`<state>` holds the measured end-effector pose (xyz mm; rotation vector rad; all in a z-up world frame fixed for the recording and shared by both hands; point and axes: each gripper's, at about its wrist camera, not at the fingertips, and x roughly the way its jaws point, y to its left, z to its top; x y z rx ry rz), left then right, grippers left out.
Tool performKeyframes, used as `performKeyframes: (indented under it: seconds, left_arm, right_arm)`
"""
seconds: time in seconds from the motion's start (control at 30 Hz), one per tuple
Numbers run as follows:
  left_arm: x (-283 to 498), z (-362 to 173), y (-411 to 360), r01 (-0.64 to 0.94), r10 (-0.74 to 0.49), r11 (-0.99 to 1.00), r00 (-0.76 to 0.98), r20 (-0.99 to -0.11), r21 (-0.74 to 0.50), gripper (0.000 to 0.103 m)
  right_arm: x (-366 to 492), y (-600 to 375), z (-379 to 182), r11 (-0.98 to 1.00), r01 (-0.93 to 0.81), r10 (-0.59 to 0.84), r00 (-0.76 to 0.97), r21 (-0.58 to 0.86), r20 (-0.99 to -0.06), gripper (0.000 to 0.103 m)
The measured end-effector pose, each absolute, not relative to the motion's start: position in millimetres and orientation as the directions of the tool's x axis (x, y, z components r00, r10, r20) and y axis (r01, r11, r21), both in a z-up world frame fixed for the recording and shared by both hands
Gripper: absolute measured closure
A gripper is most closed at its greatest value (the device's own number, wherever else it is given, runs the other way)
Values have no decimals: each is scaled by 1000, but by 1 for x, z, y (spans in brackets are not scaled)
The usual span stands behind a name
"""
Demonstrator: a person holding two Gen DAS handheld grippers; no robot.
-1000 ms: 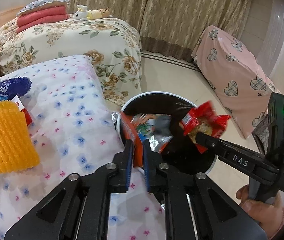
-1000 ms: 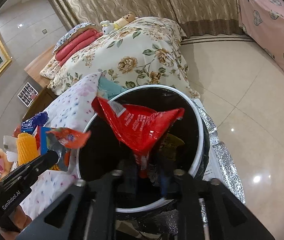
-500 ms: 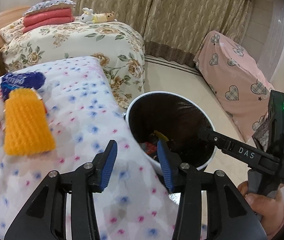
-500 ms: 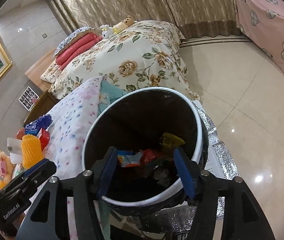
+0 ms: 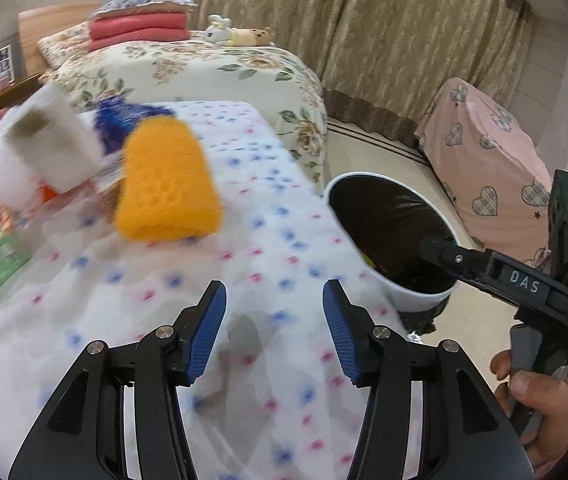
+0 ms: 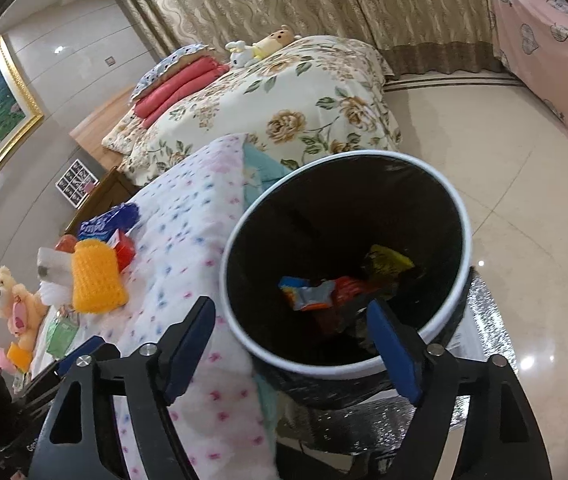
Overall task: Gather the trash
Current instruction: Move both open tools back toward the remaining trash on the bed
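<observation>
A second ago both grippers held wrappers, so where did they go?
Both let go: the wrappers now lie in the trash bin. The left gripper swung over the bedspread; both grippers' jaws are opening, empty. The orange foam net stayed.

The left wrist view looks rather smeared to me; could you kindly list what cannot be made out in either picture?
- Left wrist view: motion blur smears the orange mesh piece, white roll and blue packet; its print is unreadable.
- Left wrist view: the bin rim and right gripper hide the contents.
- Right wrist view: wrappers lie in the dark liner; brands unreadable.
- Right wrist view: the left gripper is cut off at the lower left edge.
</observation>
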<state>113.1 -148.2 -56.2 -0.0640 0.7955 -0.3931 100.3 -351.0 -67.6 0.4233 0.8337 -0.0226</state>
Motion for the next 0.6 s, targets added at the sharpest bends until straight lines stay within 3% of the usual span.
performKeyframes:
  seconds: [0.6]
  left_arm:
    - [93, -60, -58, 146, -253, 966, 697, -671, -213, 41]
  right_arm:
    - [106, -274, -66, 932, 56, 239, 648, 358, -724, 18]
